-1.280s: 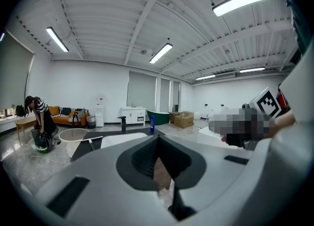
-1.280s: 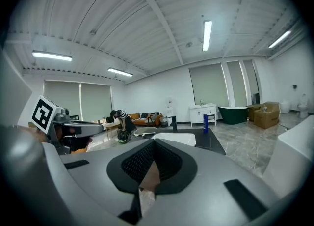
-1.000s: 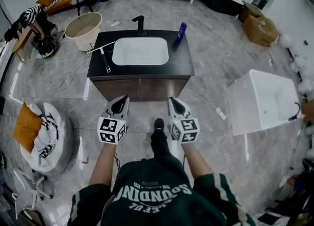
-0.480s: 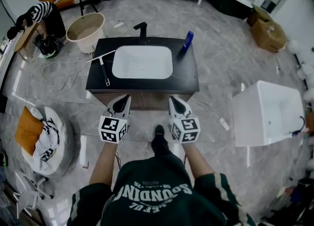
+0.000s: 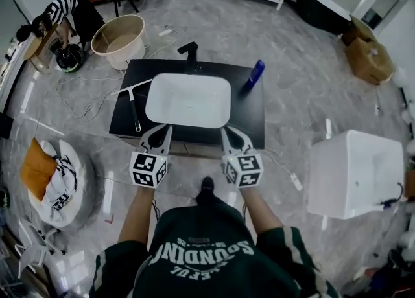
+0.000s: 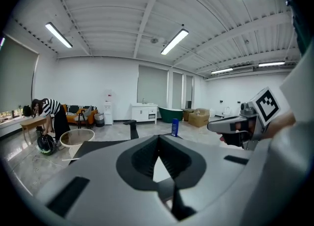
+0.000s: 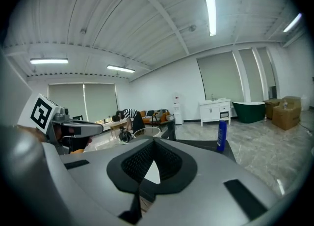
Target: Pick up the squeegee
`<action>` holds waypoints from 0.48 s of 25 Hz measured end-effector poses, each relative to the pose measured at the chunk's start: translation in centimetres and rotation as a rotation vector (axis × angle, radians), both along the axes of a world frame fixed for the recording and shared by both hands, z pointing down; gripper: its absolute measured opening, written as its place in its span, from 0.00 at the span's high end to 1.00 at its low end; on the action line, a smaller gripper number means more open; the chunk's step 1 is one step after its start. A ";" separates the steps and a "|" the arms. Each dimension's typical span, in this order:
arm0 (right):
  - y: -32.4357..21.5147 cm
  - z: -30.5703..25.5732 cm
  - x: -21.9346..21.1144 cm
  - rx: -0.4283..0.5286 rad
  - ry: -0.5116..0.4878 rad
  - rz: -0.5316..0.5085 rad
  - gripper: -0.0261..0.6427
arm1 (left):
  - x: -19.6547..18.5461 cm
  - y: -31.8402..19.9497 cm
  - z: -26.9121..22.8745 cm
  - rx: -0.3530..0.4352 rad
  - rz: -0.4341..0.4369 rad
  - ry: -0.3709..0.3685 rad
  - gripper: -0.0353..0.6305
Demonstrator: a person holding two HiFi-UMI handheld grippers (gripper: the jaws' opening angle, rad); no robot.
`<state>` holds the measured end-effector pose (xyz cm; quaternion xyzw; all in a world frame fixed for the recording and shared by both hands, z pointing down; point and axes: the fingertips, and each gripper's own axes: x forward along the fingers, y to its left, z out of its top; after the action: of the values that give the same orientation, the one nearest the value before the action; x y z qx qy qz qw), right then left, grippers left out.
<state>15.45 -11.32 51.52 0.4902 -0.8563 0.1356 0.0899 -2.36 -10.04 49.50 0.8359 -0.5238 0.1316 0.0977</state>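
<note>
Squeegee [image 5: 134,105] lies on counter [image 5: 249,112], apart, left of left tool [image 5: 162,131].

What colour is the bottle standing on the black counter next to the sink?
Blue. The bottle shows best in the right gripper view.
</note>
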 end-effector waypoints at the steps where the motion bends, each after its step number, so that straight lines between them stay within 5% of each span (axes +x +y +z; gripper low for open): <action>1: -1.0 -0.1 -0.1 -0.003 0.000 -0.014 0.96 | -0.1 -0.8 -0.1 -0.003 -0.013 -0.001 0.94; 12: -7.4 -0.2 -2.7 -0.008 0.013 -0.140 0.96 | -1.4 -6.5 -0.1 -0.020 -0.101 -0.014 0.94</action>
<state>12.75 -18.73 51.30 0.4298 -0.8872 0.1293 0.1069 -3.80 -16.57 49.39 0.8065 -0.5646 0.1377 0.1088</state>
